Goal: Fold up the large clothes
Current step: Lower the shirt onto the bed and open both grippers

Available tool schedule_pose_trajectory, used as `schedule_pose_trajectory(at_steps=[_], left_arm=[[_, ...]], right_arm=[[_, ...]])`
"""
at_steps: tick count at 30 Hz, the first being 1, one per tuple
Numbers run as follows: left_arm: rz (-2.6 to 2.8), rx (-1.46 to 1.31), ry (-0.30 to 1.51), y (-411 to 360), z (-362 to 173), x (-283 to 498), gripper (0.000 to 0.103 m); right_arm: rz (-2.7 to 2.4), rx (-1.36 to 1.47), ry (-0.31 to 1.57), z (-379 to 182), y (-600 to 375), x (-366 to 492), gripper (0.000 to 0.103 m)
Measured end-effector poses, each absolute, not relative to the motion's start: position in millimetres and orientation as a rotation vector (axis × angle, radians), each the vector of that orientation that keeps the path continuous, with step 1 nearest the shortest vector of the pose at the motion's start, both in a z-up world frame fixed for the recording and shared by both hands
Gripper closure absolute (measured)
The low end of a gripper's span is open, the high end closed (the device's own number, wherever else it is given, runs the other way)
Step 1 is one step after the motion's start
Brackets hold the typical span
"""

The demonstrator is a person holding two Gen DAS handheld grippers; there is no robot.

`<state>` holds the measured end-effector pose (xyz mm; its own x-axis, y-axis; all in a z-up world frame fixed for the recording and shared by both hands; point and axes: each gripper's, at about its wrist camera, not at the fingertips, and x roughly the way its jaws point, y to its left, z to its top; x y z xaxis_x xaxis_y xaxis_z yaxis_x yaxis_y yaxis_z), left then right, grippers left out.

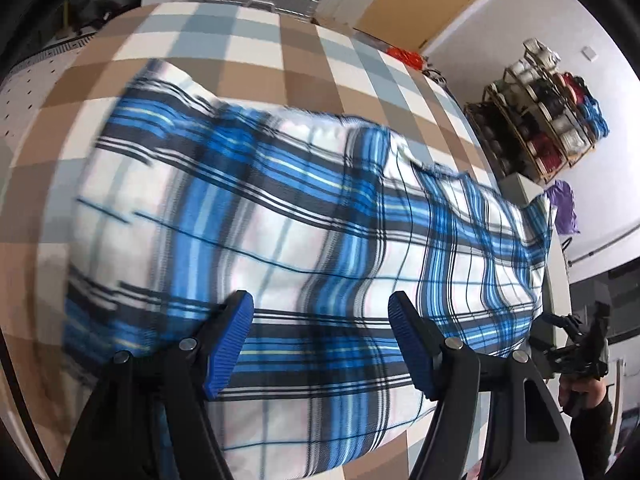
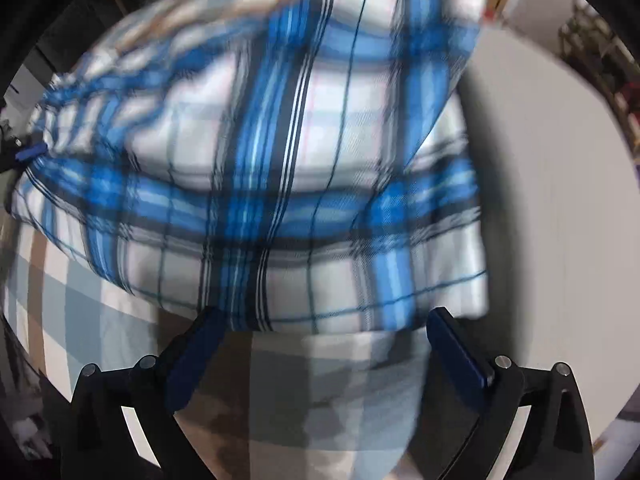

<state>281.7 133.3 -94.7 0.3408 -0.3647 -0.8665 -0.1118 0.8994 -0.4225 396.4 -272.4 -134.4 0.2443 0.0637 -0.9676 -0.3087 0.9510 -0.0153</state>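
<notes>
Plaid shirt (image 1: 280, 216) lies spread on checkered tablecloth (image 1: 256, 52). Left gripper (image 1: 320, 340) angled down over the shirt's near edge, fingers spread wide, nothing between them. Right gripper (image 2: 320, 356) also gaping, empty, poised just short of the shirt's hem; view blurred.
</notes>
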Motion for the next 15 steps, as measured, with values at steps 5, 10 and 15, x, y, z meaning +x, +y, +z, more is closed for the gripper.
schedule_pose_trajectory(at_steps=[5,10,15], left_arm=[[-0.091,-0.334,1.158,139.5,-74.3,294.0,0.038],[-0.005,-0.279,1.201,154.3,-80.2,327.4,0.038],[-0.138,-0.248,1.387,146.3,-109.8,356.7,0.033]], right_arm=[[0.193,-0.081,1.104,-83.0,-305.8,423.0,0.0],[0.107,-0.063,1.074,-77.6,-316.8,489.0,0.0],[0.119,-0.073,1.075,-88.7,-318.1,521.7,0.002]])
